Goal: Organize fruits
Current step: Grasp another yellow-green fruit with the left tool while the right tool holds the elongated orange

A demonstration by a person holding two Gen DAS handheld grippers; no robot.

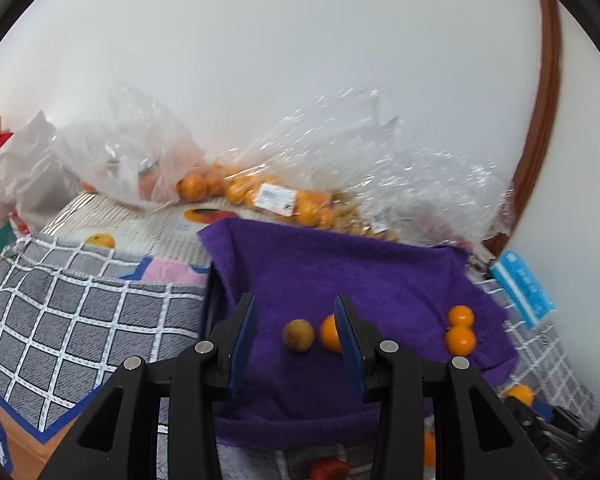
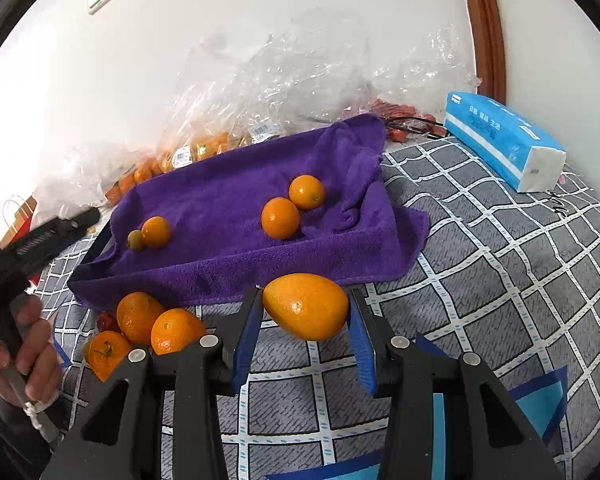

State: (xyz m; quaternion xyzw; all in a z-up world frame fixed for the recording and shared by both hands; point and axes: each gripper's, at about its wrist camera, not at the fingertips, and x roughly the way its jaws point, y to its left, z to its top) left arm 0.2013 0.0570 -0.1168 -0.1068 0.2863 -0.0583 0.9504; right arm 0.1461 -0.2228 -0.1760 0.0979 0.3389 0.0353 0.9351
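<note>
1. While the right gripper (image 2: 306,314) hangs over the grey checked cloth (image 2: 500,264), its jaws stand partly closed around a large oval orange fruit (image 2: 305,306); the left blue pad meets the fruit's pointed end, and whether the right pad touches it I cannot tell.
2. Just beyond that fruit lies the purple towel (image 2: 236,200), draped over a tray-like frame whose dark edge shows at the towel's left corner.
3. On the towel sit two oranges (image 2: 281,217) touching each other near its right folds, and toward its left end a smaller orange (image 2: 156,232) touching a little greenish-brown fruit (image 2: 135,240).
4. Off the towel's near left corner, three more oranges (image 2: 140,320) cluster together on the checked cloth beside something small and red.
5. The left gripper (image 1: 296,320) hovers above the towel (image 1: 340,280) with its jaws wide apart and nothing held; through its camera the greenish-brown fruit (image 1: 299,335) shows between the pads and the orange (image 1: 330,334) beside it is partly hidden by the right pad.
6. Behind the towel, crinkled clear plastic bags (image 2: 300,80) hold many small oranges against the white wall.
7. A blue tissue pack (image 2: 504,140) lies near the cloth's far right edge.
</note>
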